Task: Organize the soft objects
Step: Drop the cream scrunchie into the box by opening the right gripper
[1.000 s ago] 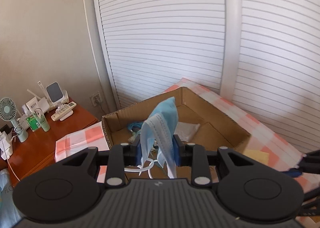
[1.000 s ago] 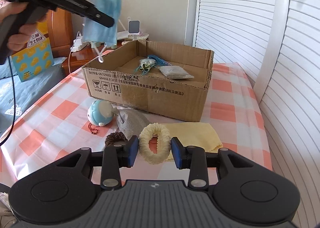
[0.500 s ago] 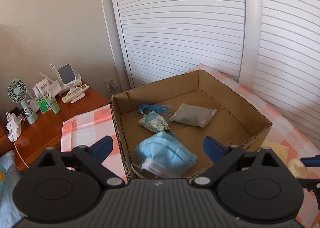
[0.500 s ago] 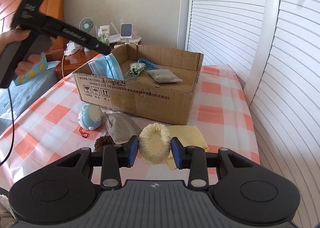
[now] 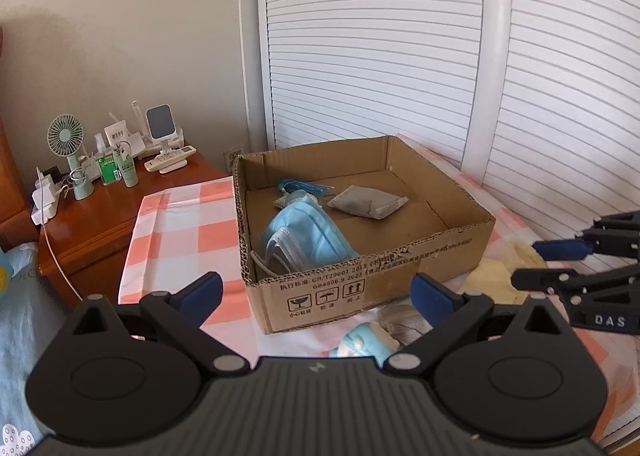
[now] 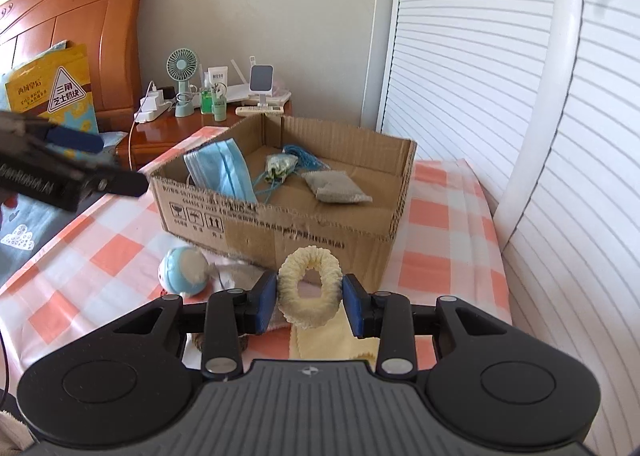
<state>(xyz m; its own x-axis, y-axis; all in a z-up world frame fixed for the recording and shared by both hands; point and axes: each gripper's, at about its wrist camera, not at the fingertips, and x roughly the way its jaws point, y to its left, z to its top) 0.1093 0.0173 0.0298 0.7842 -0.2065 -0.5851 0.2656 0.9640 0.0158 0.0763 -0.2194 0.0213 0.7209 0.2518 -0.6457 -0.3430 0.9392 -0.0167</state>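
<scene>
A cardboard box (image 5: 456,248) (image 6: 320,232) stands on the checked tablecloth. In it lie a blue face mask (image 5: 308,236) (image 6: 224,172), a grey pouch (image 5: 368,204) (image 6: 336,186) and a small sachet with blue cord (image 5: 296,192) (image 6: 282,166). My left gripper (image 5: 316,298) is open and empty, back from the box's near wall. My right gripper (image 6: 310,302) is shut on a cream scrunchie (image 6: 310,288), held above the cloth in front of the box. It shows at the right edge of the left wrist view (image 5: 560,256).
A blue round plush (image 6: 182,270) (image 5: 366,344), a grey pouch (image 6: 240,272), a brown scrunchie (image 6: 198,342) and a yellow cloth (image 6: 332,340) (image 5: 496,276) lie before the box. A wooden nightstand (image 5: 100,216) holds a fan (image 6: 182,68) and bottles. Louvred doors (image 5: 380,56) stand behind.
My left gripper opened and dropped the blue mask into the box, then drew back from it. My right gripper kept hold of the cream scrunchie and moved closer to the box.
</scene>
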